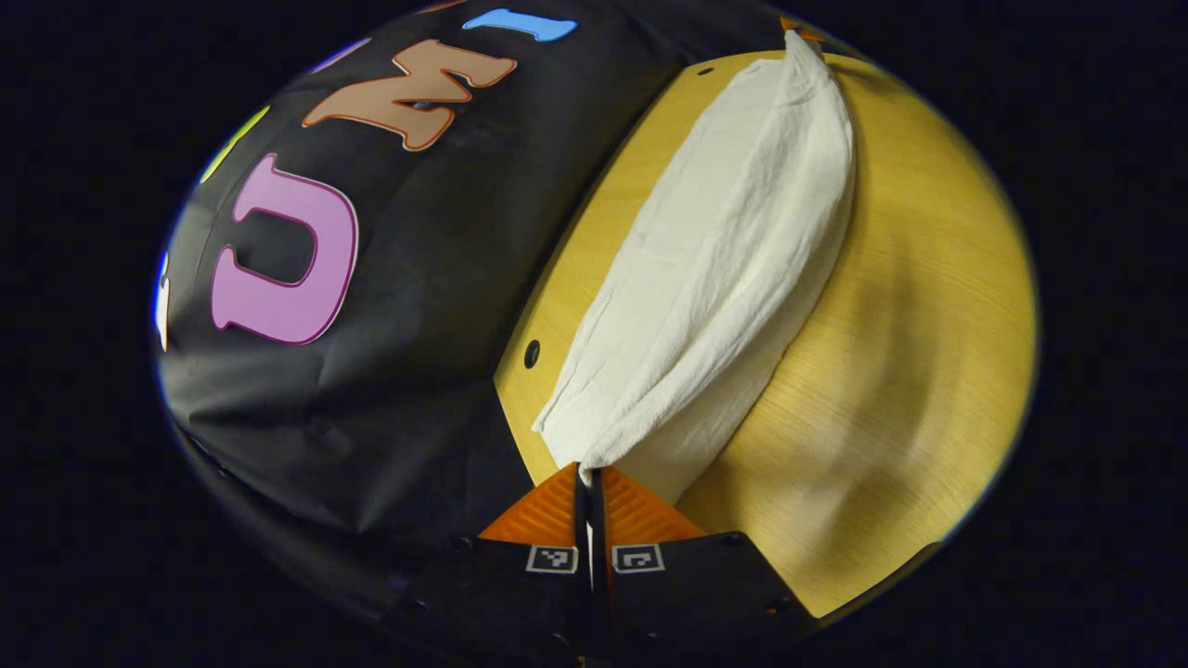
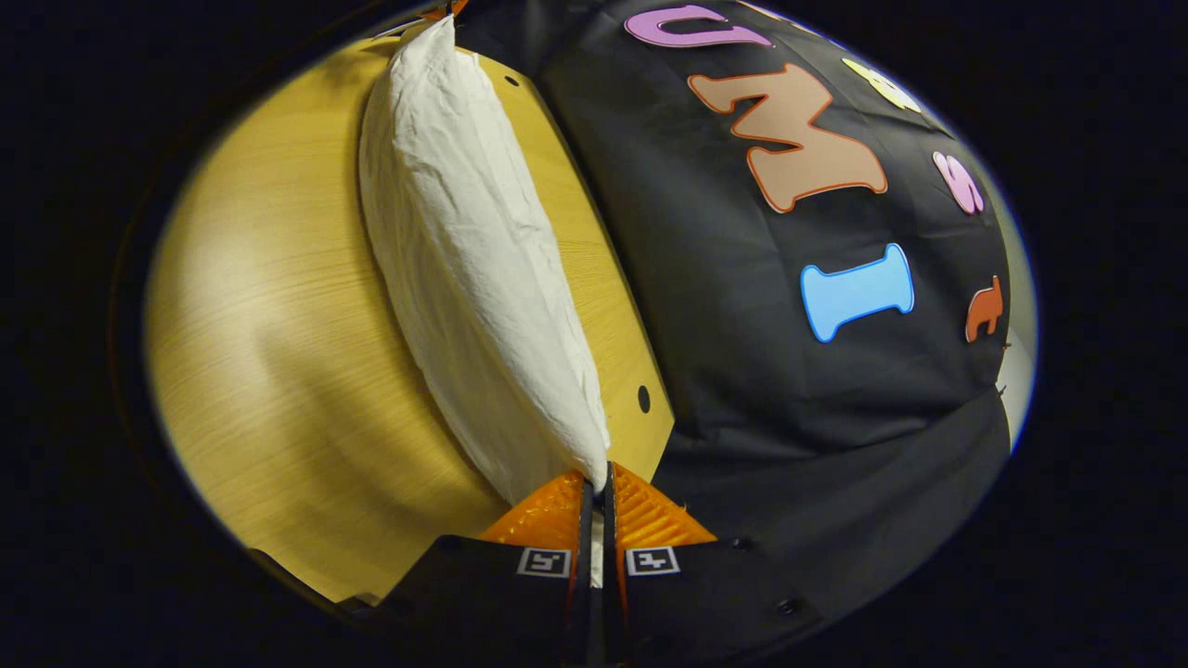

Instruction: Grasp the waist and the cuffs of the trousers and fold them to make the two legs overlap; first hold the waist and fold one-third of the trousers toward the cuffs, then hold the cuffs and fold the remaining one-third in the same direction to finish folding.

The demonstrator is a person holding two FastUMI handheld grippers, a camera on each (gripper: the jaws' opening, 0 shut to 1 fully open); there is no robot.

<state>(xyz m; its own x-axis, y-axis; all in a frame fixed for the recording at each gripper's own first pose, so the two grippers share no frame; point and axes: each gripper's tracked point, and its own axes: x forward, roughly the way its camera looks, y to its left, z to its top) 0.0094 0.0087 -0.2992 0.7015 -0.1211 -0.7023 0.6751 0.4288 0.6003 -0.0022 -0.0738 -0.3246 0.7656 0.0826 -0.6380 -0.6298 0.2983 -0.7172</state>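
while both the left gripper (image 1: 590, 475) and right gripper (image 2: 600, 481) pinch the white trousers (image 1: 733, 269), the wooden table (image 1: 910, 371) lies beneath.

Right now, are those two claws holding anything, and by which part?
Both hold the white trousers: the left gripper pinches one end corner, the right gripper the opposite end. Waist or cuffs cannot be told.

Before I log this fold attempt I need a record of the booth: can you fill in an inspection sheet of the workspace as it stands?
Surface: wooden table, pale, with small dark holes near its edge.
Job's things: white trousers stretched in a long band between the two grippers, close to the table's far edge.
Clutter: nothing seen.
Grippers: left gripper shut on one end of the trousers; right gripper shut on the other end.
Cables: nothing seen.
Surroundings: black cloth wall behind the table.
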